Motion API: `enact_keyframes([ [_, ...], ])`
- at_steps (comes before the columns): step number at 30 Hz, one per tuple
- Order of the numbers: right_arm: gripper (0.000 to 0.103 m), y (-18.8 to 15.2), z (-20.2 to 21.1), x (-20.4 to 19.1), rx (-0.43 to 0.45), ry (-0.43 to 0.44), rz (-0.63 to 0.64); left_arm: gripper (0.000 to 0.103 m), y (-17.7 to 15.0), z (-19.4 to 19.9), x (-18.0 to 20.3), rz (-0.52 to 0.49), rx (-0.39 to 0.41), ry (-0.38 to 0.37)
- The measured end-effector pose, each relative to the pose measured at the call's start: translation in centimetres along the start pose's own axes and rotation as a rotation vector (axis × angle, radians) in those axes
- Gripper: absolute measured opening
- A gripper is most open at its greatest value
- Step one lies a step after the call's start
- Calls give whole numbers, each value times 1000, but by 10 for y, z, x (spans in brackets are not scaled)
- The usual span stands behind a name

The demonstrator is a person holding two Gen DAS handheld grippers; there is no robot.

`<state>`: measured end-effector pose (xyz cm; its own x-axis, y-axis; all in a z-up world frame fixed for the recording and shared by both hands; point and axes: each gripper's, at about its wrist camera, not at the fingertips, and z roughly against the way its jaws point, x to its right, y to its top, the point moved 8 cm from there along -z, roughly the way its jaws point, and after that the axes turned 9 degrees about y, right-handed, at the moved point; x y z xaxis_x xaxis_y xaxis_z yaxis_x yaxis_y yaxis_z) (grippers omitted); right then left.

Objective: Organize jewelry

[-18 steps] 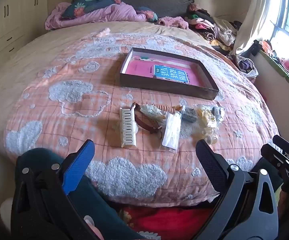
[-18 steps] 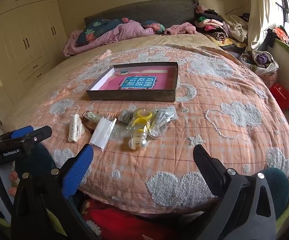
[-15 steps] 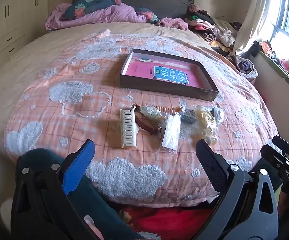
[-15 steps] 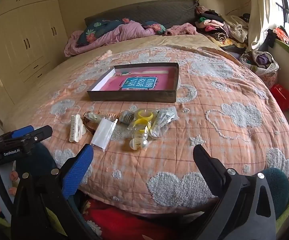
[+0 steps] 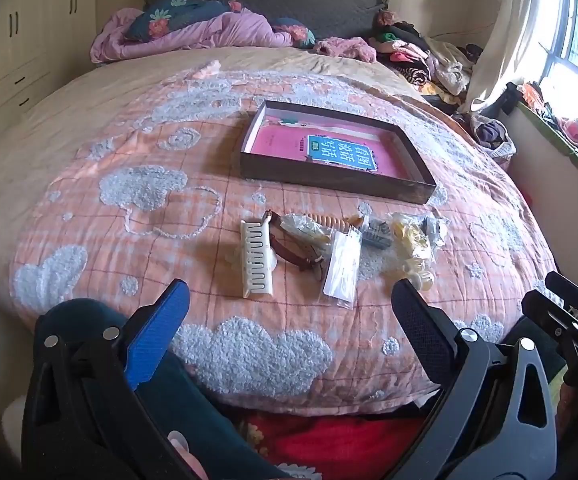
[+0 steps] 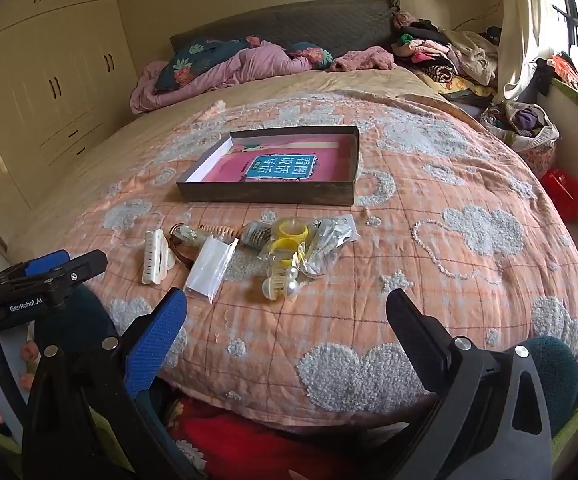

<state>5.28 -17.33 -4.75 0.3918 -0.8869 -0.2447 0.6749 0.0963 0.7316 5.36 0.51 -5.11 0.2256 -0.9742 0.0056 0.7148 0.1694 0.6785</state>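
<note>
Both tongs released, nothing held: left gripper (image 5: 289, 300) to be lowered square over white hair clip (image 5: 254, 258), w/ strap avoided, then carried to tray (image 5: 329, 178); right gripper (image 6: 287, 308) idle.

A rumpled purple duvet (image 6: 225, 76) lies at upper centre; cream wardrobes (image 6: 49, 92) line the left, piled clothes (image 6: 441, 56) upper right.

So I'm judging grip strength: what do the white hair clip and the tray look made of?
The white hair clip looks like hard glossy plastic, with moulded teeth and a slight sheen. The tray seems stiff cardboard or thin wood, with dull brown walls; which one I cannot tell.
</note>
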Motion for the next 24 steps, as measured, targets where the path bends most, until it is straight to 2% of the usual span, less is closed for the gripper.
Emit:
enact_keyframes([
  [24, 99, 2, 2, -5, 1, 5, 10, 95, 3, 5, 4, -7, 12, -1],
])
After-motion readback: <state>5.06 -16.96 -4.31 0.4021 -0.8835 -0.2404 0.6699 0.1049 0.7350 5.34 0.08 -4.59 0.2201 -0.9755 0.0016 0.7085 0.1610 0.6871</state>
